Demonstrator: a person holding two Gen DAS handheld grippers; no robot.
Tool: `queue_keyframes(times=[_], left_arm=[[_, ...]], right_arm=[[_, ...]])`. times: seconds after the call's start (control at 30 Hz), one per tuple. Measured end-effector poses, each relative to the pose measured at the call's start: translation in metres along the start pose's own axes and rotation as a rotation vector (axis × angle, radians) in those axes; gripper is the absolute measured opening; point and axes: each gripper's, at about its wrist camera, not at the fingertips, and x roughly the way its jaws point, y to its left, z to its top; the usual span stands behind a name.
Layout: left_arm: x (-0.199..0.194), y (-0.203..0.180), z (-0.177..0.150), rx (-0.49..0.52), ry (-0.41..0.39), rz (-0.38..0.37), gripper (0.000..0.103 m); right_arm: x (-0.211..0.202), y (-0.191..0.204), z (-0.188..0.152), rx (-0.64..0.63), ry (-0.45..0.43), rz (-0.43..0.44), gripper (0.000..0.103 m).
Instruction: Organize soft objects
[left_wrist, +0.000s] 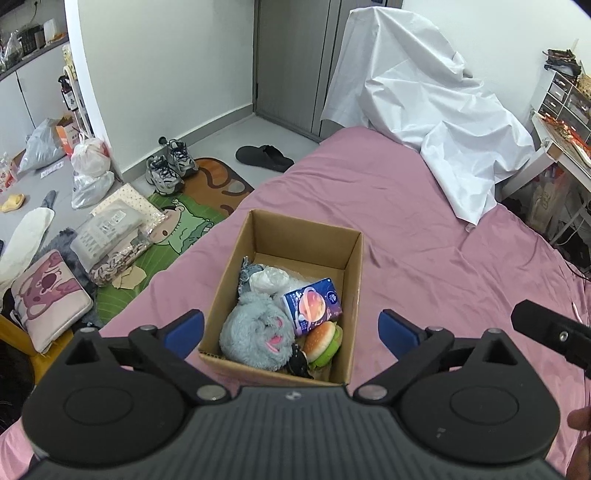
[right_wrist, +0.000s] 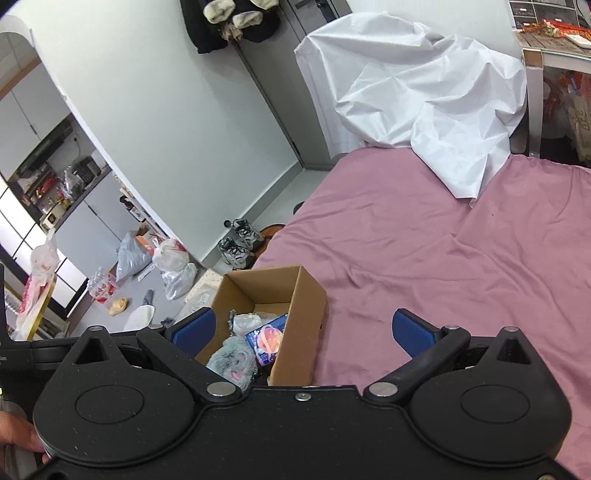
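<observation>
The cardboard box (left_wrist: 236, 295) sits on the pink bed (left_wrist: 406, 229), straight ahead of the left tongs (left_wrist: 290, 329) and between their 2 wide-spread, empty blue pads. Inside lie a fluffy grey plush (left_wrist: 253, 332), a blue tissue pack (left_wrist: 312, 304) and a burger toy (left_wrist: 325, 343). The right tongs (right_wrist: 303, 330) also stand open and empty, the box off to their left. Only the left view shows the burger toy; from the right it is hidden.
</observation>
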Motion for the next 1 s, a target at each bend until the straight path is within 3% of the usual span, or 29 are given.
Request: queue_keyframes(times=[0.43,1.0], left_arm=[[-0.033,0.008,-0.013,-0.01,-0.038,0.002,0.103],[-0.061,0.028,-0.039,-0.022,-0.088,-0.011,0.103]], right_arm=[[-0.032,0.002,-0.001,-0.014,-0.057,0.009,0.103],[-0.059,0.016,-0.032,-0.048,-0.078,0.029,0.103]])
